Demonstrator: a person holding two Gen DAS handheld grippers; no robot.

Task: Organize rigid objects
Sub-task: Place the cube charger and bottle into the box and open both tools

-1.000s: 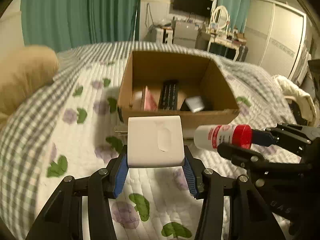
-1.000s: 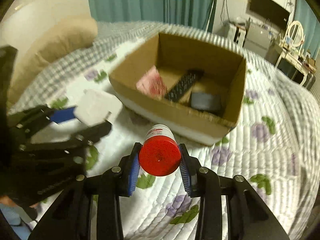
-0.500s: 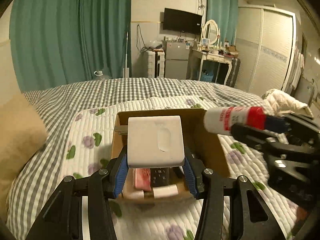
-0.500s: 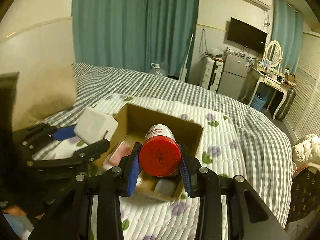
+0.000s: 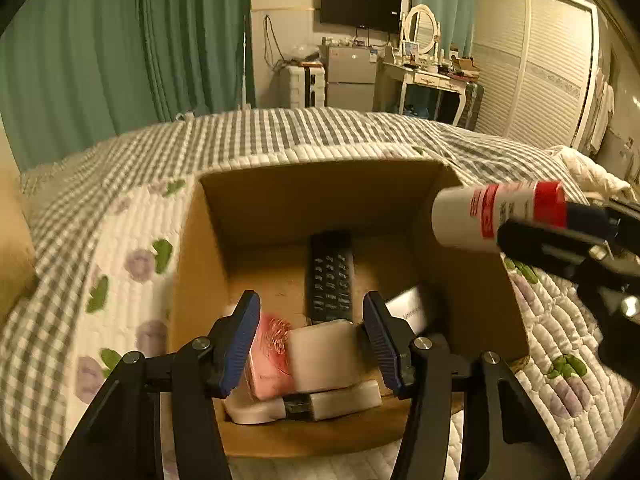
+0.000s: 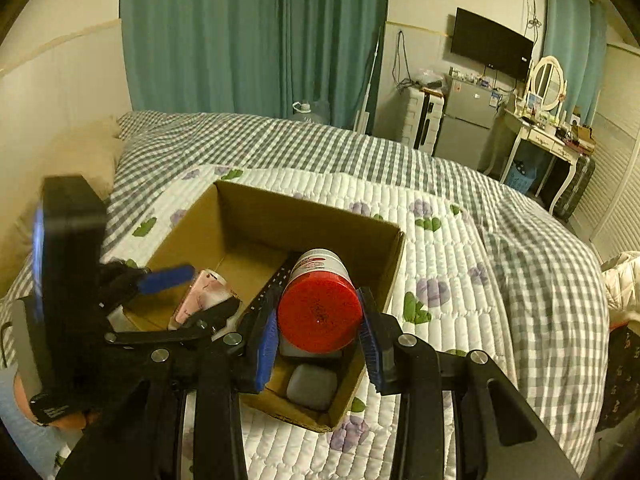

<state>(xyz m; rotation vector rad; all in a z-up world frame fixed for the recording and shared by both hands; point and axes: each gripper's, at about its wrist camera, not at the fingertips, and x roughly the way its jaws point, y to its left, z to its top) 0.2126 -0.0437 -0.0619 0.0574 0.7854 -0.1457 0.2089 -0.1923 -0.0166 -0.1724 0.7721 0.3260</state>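
An open cardboard box [image 5: 304, 196] sits on the quilted bed; it also shows in the right wrist view [image 6: 256, 220]. My left gripper [image 5: 312, 340] is open above the box's near end, and the white charger block [image 5: 324, 354] lies loose below it on a pink packet [image 5: 268, 364]. My right gripper [image 6: 318, 330] is shut on a white bottle with a red cap [image 6: 320, 308], held over the box's right side; the bottle also shows in the left wrist view [image 5: 496, 216]. A black remote [image 5: 331, 276] lies in the box.
A white flat device [image 5: 312, 404] and a white card [image 5: 408, 312] lie in the box, with a grey case [image 6: 312, 386] in its near corner. A beige pillow [image 6: 68, 160] is at the left. A desk and wardrobe stand beyond the bed.
My left gripper opened and let the white charger block drop into the box. Both grippers moved forward over the box, the right one still holding the bottle.
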